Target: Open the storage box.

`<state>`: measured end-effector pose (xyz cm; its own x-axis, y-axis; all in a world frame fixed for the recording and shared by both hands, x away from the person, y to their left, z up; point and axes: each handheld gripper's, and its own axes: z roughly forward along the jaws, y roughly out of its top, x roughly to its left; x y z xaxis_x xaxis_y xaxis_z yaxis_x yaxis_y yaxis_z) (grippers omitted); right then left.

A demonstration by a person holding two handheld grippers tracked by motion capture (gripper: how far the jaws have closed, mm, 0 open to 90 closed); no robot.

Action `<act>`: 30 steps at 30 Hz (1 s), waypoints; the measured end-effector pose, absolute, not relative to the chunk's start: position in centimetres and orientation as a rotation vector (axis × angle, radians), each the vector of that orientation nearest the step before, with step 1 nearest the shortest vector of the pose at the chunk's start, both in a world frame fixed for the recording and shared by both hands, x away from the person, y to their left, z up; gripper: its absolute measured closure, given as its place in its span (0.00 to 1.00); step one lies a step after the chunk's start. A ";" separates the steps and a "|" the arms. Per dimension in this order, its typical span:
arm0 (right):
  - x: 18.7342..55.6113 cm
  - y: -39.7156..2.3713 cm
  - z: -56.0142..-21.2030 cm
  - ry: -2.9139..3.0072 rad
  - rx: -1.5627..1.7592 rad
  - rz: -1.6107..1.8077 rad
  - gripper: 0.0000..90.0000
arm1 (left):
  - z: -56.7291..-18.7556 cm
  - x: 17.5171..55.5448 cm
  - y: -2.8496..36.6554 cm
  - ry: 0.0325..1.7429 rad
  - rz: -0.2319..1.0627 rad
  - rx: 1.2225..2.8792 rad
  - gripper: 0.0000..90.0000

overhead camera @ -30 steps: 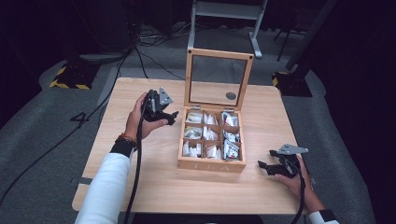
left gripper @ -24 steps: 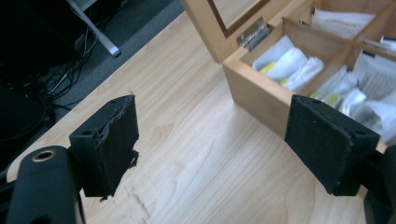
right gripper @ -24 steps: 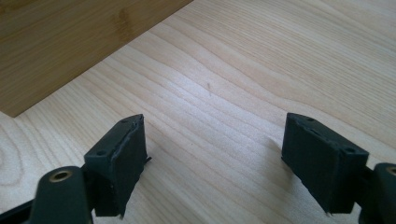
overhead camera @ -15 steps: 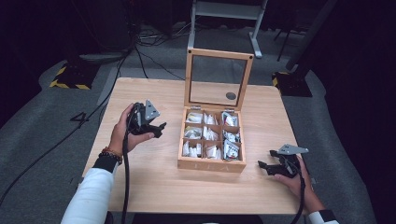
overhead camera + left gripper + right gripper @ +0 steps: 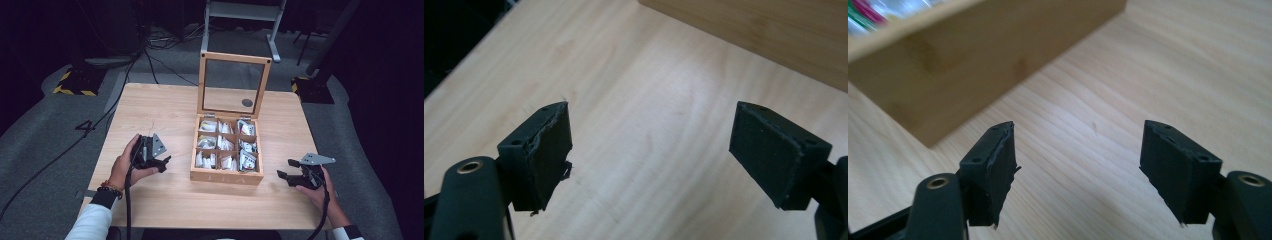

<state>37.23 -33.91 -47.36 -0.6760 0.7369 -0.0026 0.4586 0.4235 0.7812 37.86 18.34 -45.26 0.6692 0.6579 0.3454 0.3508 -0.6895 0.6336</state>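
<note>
Item: pale wooden compartment box with a raised glass-paned lid (image 5: 227, 172), centre of the high view, standing on the light wooden counter (image 5: 150, 110). Its nine cells hold white sachets (image 5: 220, 144).

Left tongs (image 5: 164, 162), lower left of centre: we find them released, jaws apart, nothing between them, bare counter beneath in the left gripper view, near the box's left wall but apart from it.

Right tongs (image 5: 286, 170), lower right: jaws have just been closing a little, yet stand apart with nothing between; box corner (image 5: 923, 125) ahead in the right gripper view.

Handling note: we judge the next approach is to the box. We advise coming in level, keeping jaws wide until a sachet sits squarely between the pads, and steadying the box wall against sliding.
</note>
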 end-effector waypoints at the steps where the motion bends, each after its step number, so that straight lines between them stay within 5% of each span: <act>1: 37.1 -33.7 -47.0 2.332 1.013 1.132 0.35 | -45.5 37.6 18.4 0.773 0.762 2.359 0.19; 5: 36.3 -32.5 -45.5 2.331 0.956 1.147 0.36 | -45.9 37.1 18.6 0.773 0.627 2.374 0.19; 30: 35.5 -22.9 -43.1 2.430 0.699 1.204 0.34 | -49.4 33.9 18.3 0.844 0.552 2.348 0.19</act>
<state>35.50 -22.90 -43.09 -0.8211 0.5648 -0.0819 0.2770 0.5199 0.8080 33.93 18.27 -49.40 0.7147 0.6757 0.1808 0.4367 -0.6330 0.6393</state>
